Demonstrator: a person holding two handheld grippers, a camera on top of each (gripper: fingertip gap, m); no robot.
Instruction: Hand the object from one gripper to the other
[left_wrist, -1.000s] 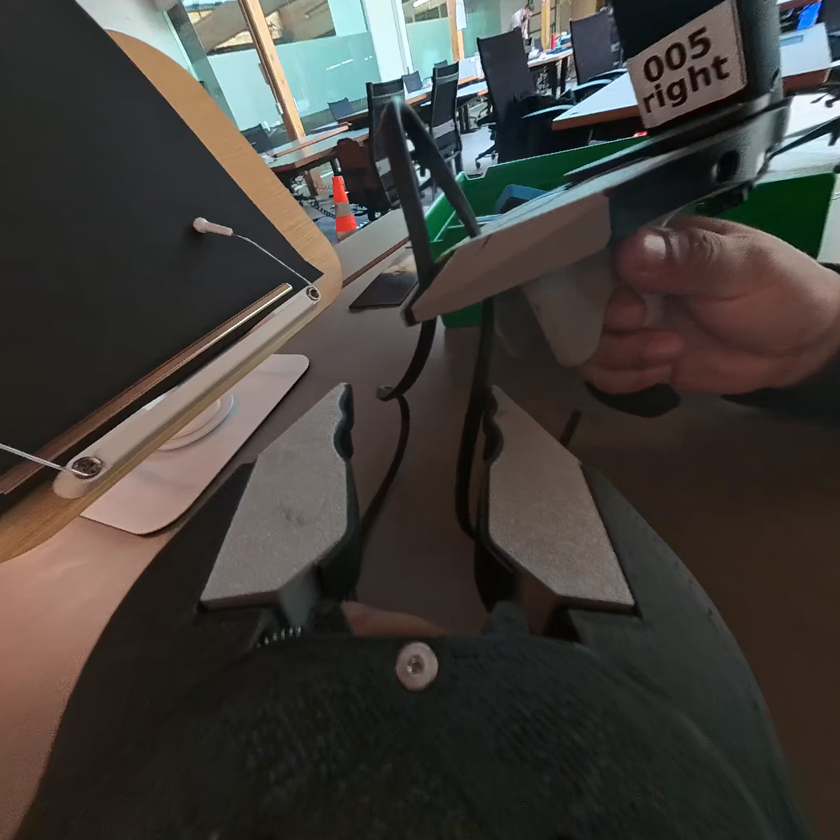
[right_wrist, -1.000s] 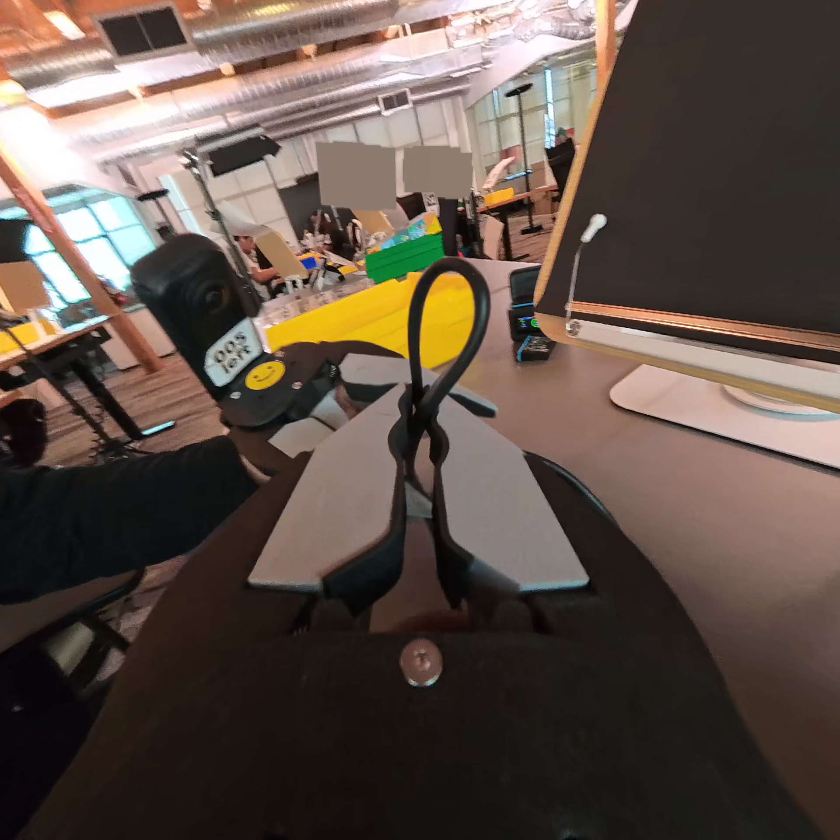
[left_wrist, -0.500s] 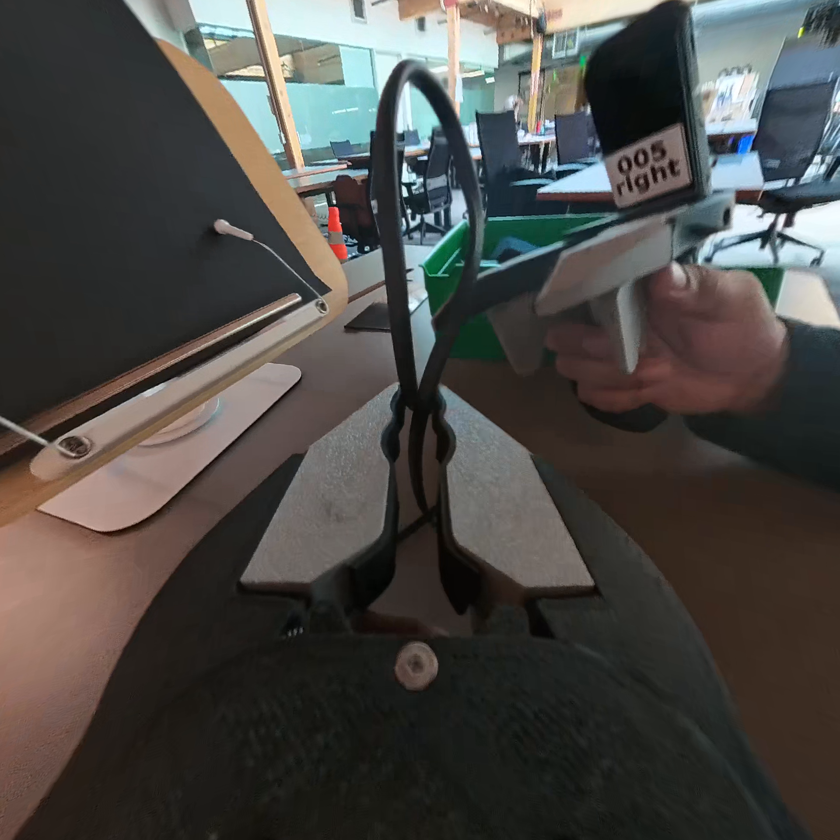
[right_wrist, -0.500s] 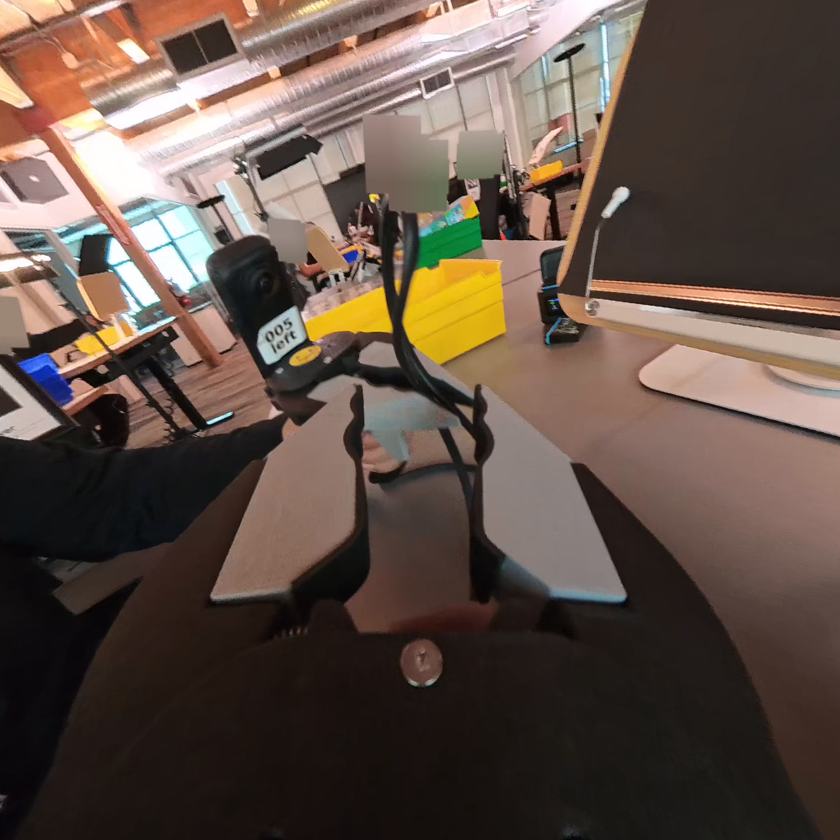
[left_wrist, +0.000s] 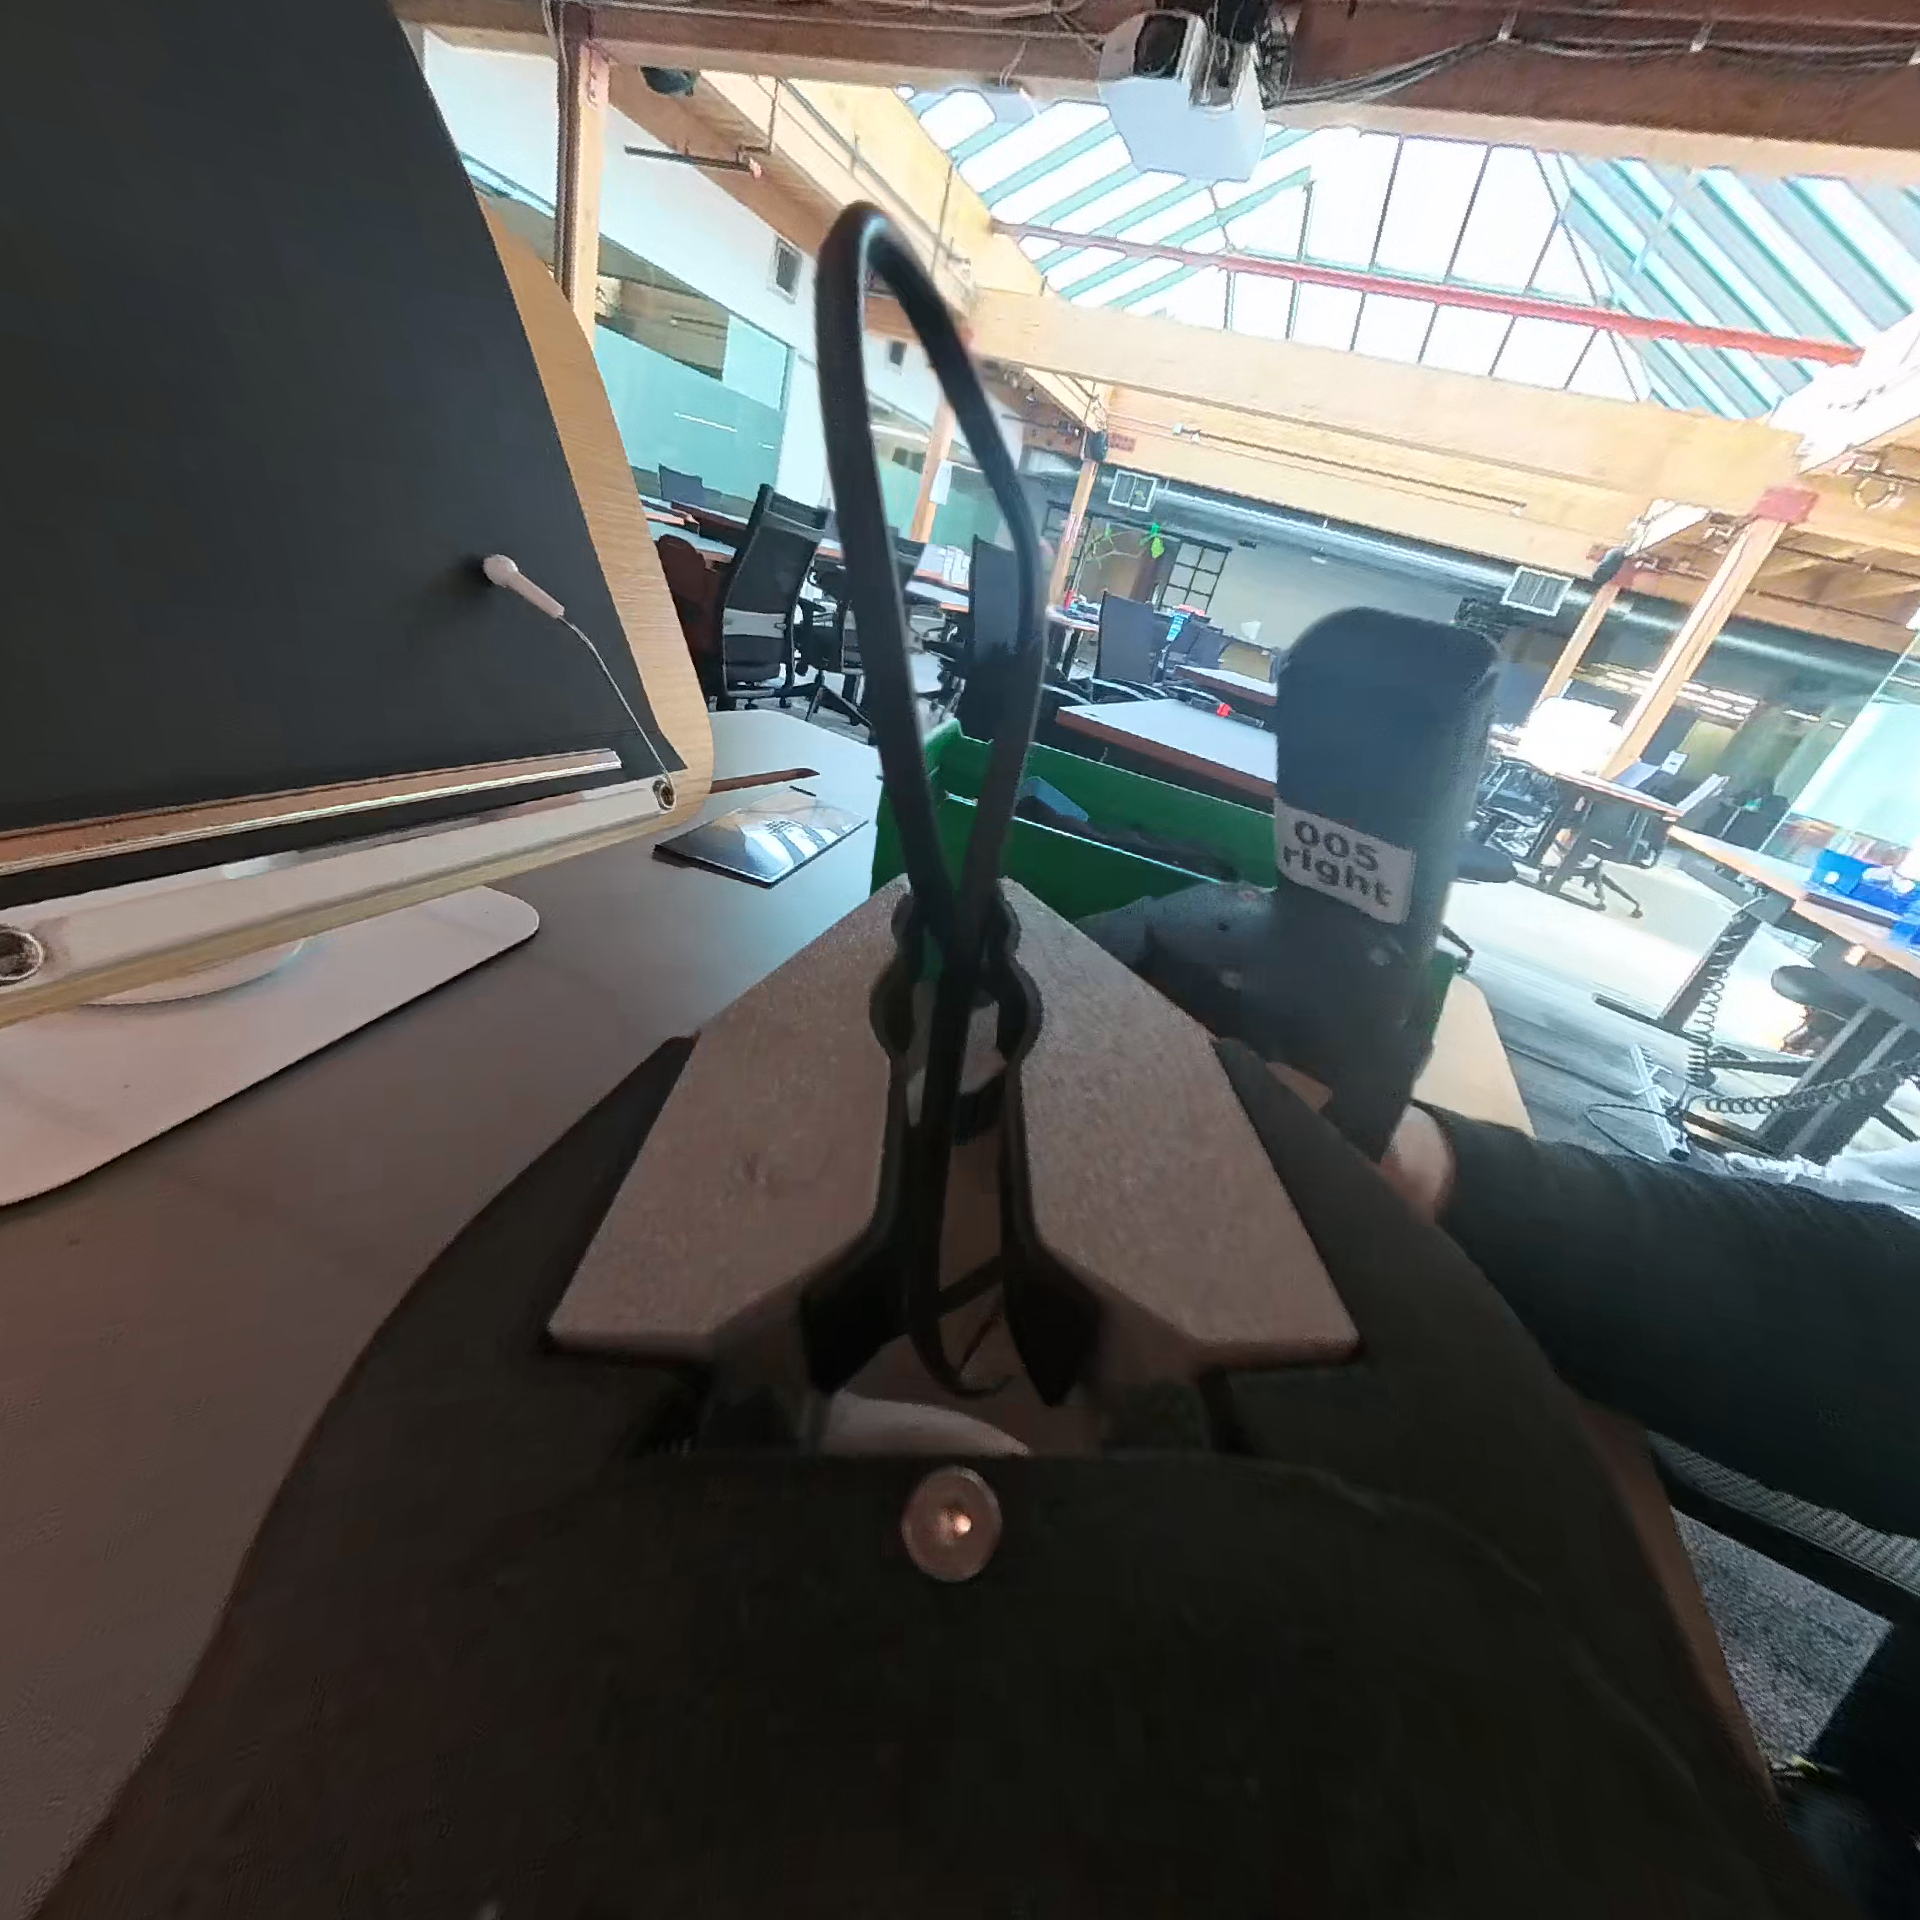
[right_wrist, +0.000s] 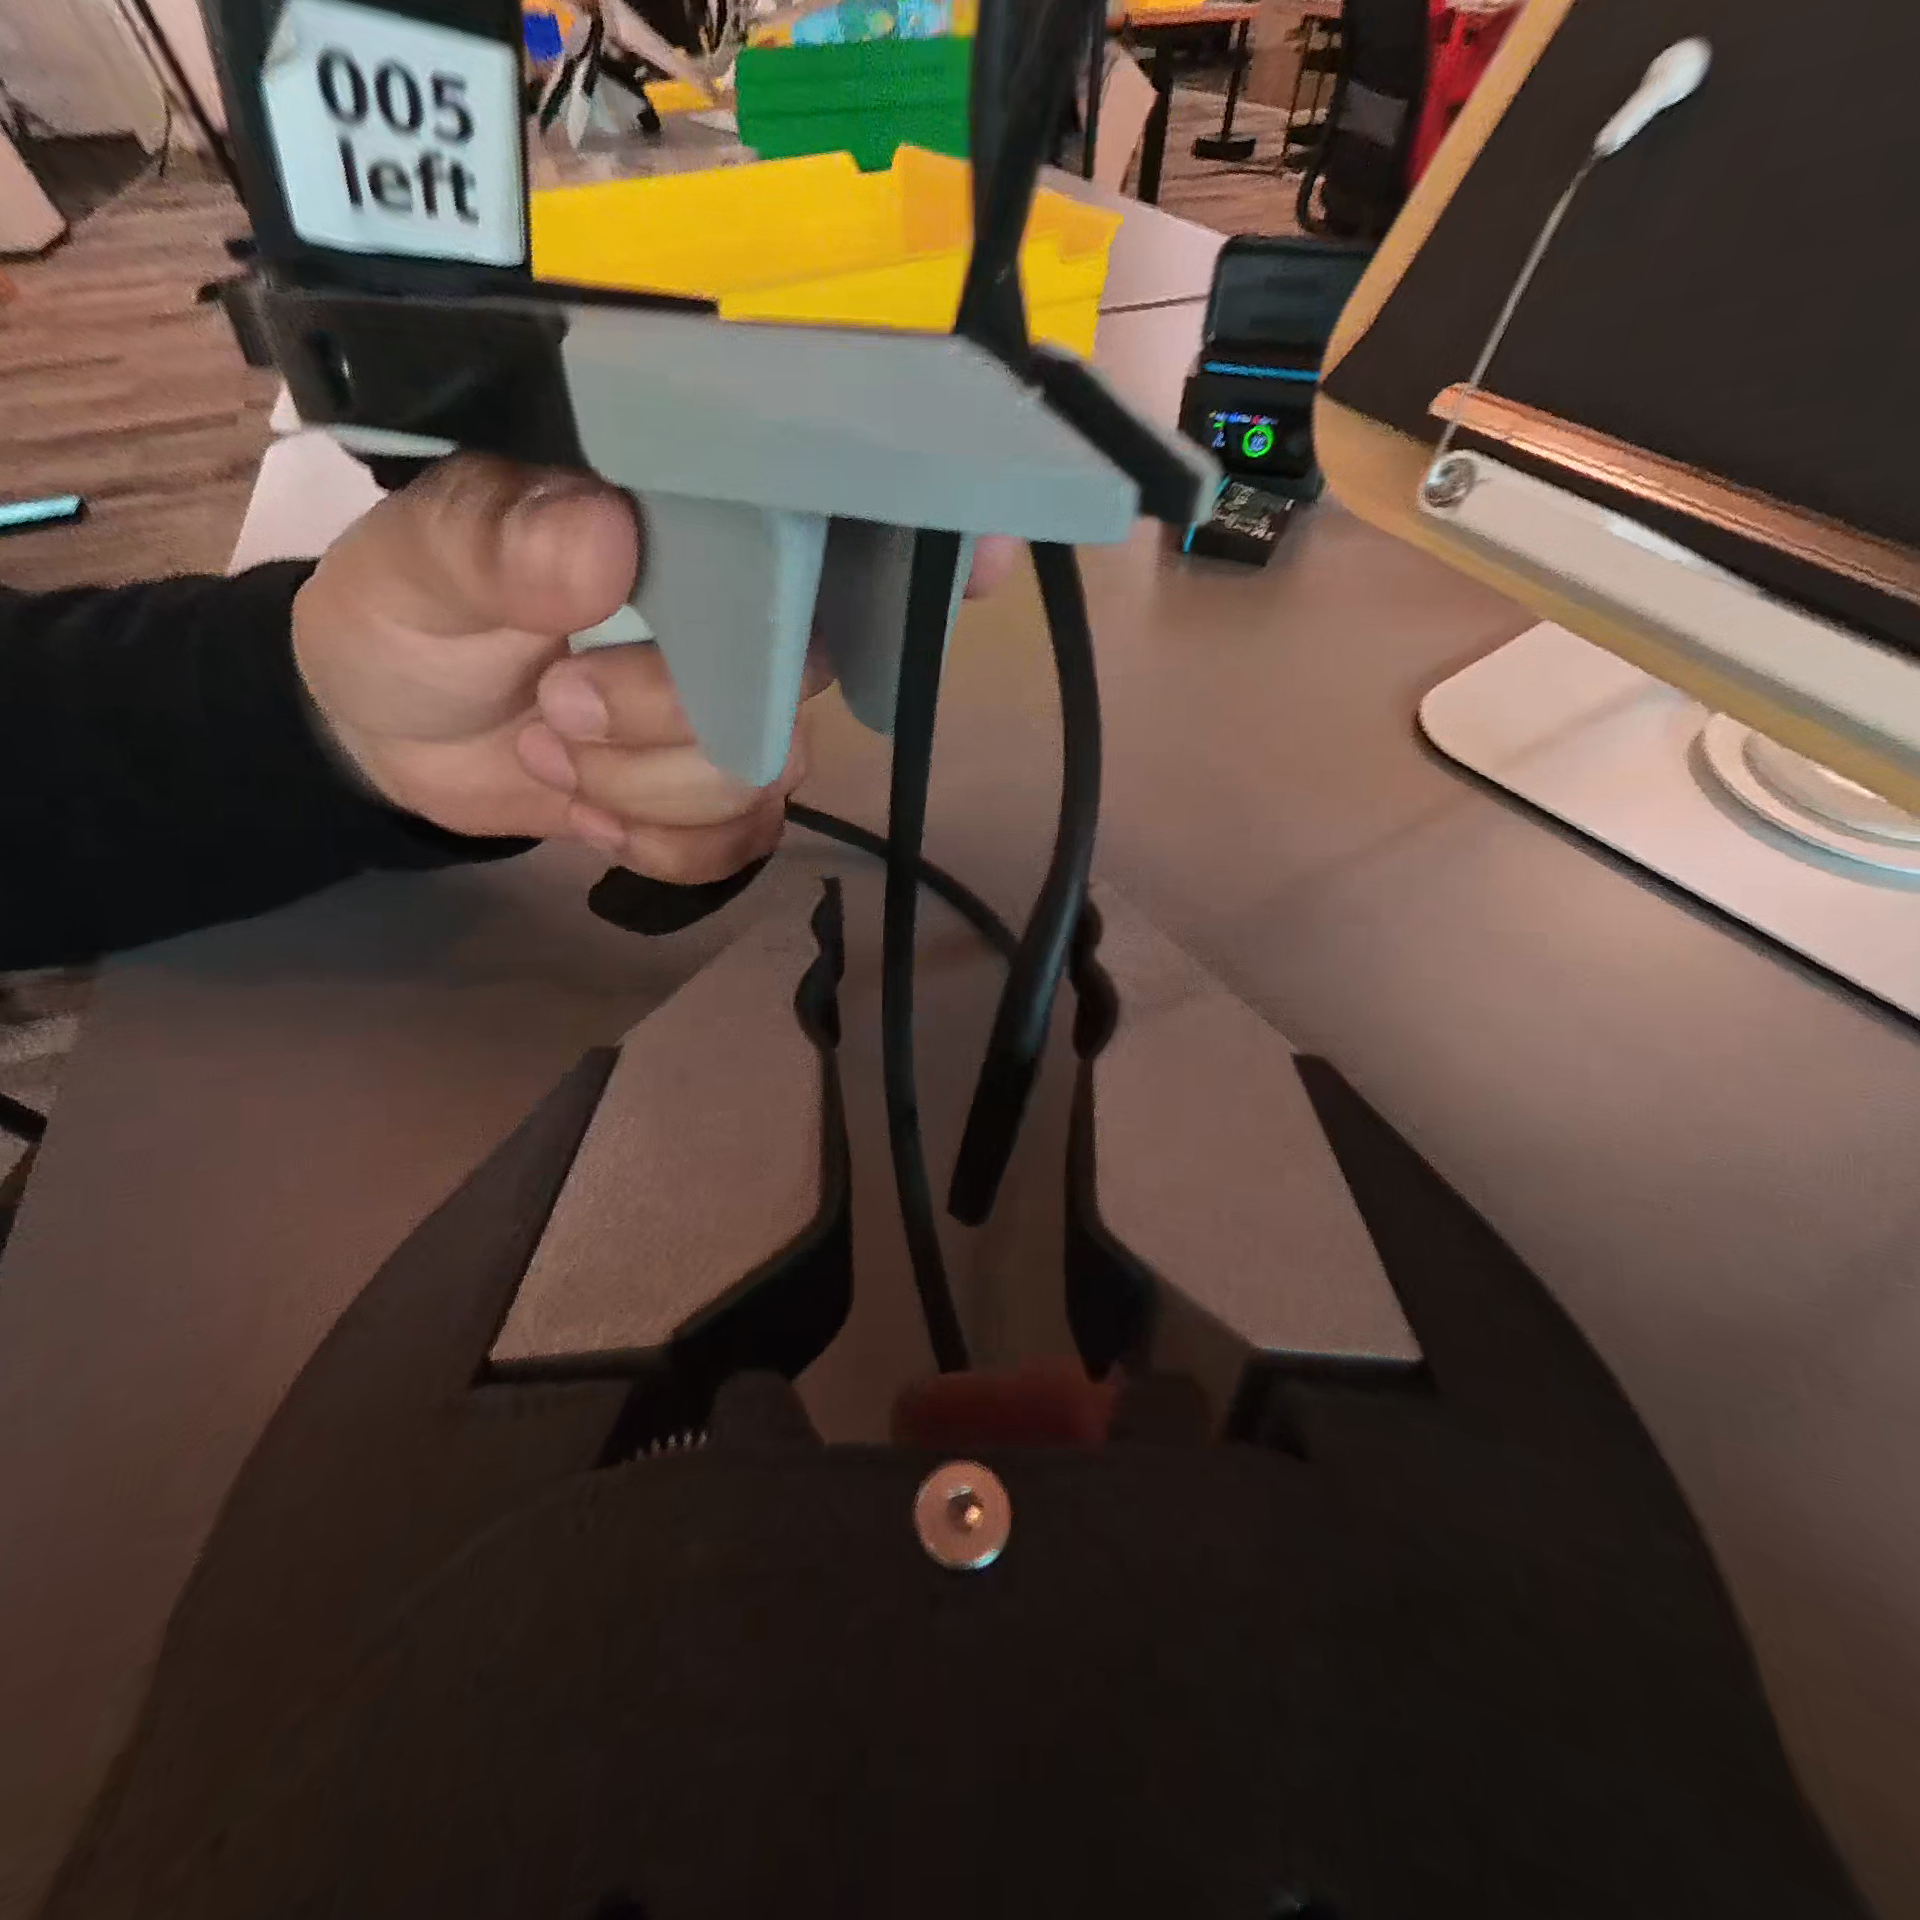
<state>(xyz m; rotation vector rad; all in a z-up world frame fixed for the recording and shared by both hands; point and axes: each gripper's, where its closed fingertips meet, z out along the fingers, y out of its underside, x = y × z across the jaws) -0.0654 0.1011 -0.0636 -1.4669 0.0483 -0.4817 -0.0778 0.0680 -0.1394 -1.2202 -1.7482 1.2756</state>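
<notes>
A black cable is folded into a loop. My left gripper is shut on it just below the loop, which stands upright above the fingertips. In the right wrist view the left gripper is raised above the table, and the cable's two ends hang down from it. My right gripper is open below it. The hanging ends pass between its fingers, and I cannot tell whether they touch. The right gripper's black body shows low behind the left one.
A dark board with a wooden edge stands on a white base to the side. A green bin, yellow bins and a small black device with a lit display sit farther back on the brown table. About 8 cm separates my left fingertips from my right. Both grippers' tips are roughly 25 cm from the white base.
The right gripper let go of the cable and opened. The left gripper shut on it and lifted it. The right gripper now sits lower, under the hanging ends.
</notes>
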